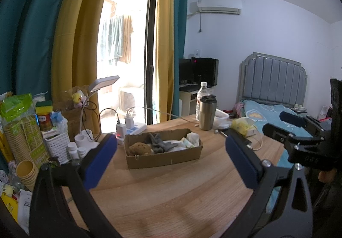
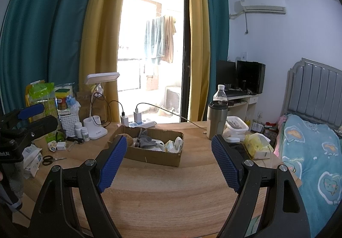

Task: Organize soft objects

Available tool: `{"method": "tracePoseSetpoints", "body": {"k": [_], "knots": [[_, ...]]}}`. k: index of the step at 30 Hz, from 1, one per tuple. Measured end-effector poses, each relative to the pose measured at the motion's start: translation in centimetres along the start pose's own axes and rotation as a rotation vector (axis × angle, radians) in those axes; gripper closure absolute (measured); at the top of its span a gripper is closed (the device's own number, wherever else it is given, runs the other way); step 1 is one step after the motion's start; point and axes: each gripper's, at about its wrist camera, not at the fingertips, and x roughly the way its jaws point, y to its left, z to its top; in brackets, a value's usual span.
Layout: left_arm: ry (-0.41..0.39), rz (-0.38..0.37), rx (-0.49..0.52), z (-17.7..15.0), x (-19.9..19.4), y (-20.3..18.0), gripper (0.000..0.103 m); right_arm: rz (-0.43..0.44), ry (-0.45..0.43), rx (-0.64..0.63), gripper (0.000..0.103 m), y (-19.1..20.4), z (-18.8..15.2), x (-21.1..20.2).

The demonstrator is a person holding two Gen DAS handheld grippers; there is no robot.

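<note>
A shallow cardboard box [image 1: 166,160] sits on the wooden table [image 1: 171,191]. In it lie a brown plush toy [image 1: 140,148], a grey knitted glove [image 1: 159,144] and white cloths [image 1: 192,138]. My left gripper [image 1: 171,144] is open and empty, held back from the box, which shows between its blue pads. My right gripper [image 2: 168,142] is open and empty too, also short of the box [image 2: 154,155]. The right gripper shows at the right edge of the left wrist view [image 1: 286,122]; the left gripper shows at the left edge of the right wrist view [image 2: 36,115].
A steel tumbler [image 1: 207,115], water bottle [image 1: 201,95], yellow tissue pack [image 1: 243,126] and white container stand behind the box on the right. A desk lamp [image 2: 96,122], power strip with chargers [image 2: 139,122], pill bottles, scissors [image 2: 50,159] and paper cups crowd the left. A bed [image 2: 310,152] lies right.
</note>
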Motion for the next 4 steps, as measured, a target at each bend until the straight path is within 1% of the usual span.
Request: {"method": "tracePoseSetpoints", "body": {"k": [4], "knots": [[0.009,0.0,-0.005,-0.1,0.3,0.0,0.001,0.003,0.036,0.012,0.019,-0.7,-1.0,1.3]]}}
